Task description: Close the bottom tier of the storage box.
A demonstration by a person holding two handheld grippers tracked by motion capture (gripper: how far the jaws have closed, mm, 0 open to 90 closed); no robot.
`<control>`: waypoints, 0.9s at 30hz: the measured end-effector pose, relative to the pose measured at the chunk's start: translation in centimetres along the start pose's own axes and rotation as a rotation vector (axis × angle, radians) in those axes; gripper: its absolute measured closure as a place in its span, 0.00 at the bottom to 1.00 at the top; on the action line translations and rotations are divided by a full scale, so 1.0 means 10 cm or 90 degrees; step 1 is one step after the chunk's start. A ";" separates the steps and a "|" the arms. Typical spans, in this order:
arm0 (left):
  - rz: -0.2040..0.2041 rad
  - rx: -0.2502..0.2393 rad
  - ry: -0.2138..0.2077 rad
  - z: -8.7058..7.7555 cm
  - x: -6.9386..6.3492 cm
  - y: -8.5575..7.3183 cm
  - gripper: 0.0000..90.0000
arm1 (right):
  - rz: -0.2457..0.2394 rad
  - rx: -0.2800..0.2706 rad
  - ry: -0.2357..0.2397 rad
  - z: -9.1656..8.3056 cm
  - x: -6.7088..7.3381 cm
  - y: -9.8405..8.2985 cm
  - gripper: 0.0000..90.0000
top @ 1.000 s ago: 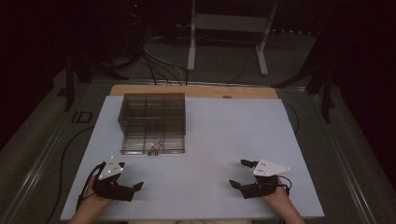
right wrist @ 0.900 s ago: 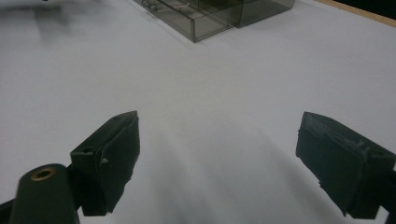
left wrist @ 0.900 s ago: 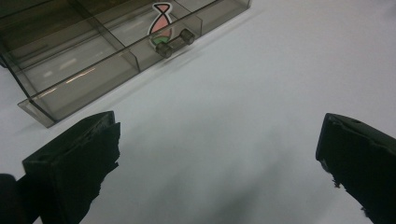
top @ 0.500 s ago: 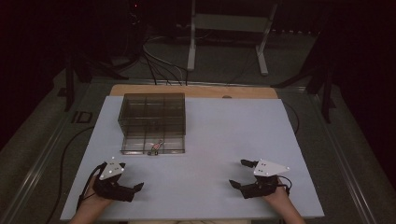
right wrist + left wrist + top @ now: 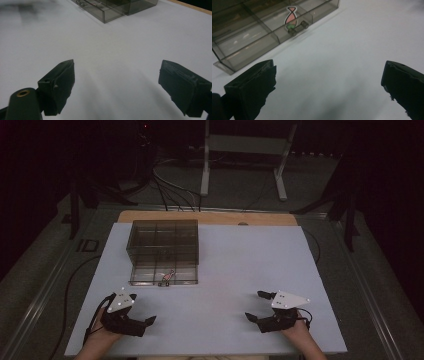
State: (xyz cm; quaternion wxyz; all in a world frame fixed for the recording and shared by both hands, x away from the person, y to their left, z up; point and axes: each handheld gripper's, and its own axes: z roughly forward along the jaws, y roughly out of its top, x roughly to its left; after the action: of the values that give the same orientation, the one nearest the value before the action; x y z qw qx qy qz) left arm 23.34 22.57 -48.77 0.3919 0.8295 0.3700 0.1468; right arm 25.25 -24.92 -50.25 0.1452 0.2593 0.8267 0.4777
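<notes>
Resting low on the white table sheet point(image 5: 225, 265), the left gripper point(image 5: 141, 312) and right gripper point(image 5: 257, 306) sit near the person's edge, well apart from each other, each with jaws spread wide and holding nothing. A smoky transparent compartment box point(image 5: 164, 251) stands on the sheet ahead of the left gripper, clear of both tools. A small pink fish-shaped piece point(image 5: 290, 16) lies at the middle of the box's near wall, above its latch point(image 5: 298, 27).

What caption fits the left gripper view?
Open left claw over the white table, facing a smoky clear divided box with a latch.
</notes>
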 end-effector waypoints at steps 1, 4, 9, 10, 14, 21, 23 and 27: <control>0.001 -0.001 -0.001 -0.01 -0.01 0.02 0.00 | 0.000 0.000 0.000 0.00 0.00 0.00 0.15; 0.004 -0.010 -0.002 -0.02 -0.02 0.06 0.00 | 0.001 0.000 0.000 0.00 0.00 0.00 0.15; 0.006 -0.018 0.009 -0.01 -0.02 0.10 0.00 | 0.001 0.001 0.001 0.01 0.00 0.00 0.15; 0.005 -0.019 0.010 -0.01 -0.01 0.11 0.00 | 0.001 0.001 0.001 0.01 0.00 0.00 0.15; 0.000 -0.022 0.017 0.00 -0.01 0.14 0.00 | 0.001 0.002 0.000 0.01 0.00 0.00 0.15; -0.001 -0.023 0.035 0.04 -0.02 0.19 0.00 | 0.000 0.002 0.000 0.01 0.00 0.00 0.15; -0.004 -0.024 0.042 0.05 -0.01 0.20 0.00 | 0.000 0.003 0.000 0.01 0.00 0.00 0.15; -0.018 -0.027 0.058 0.06 0.01 0.22 0.00 | 0.000 0.002 0.000 0.01 0.00 0.00 0.15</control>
State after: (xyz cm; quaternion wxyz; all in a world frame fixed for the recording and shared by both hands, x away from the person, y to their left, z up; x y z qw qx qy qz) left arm 24.88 21.40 -47.52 0.3943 0.8079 0.3963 0.1867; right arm 25.25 -24.85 -50.31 0.1445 0.2597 0.8275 0.4764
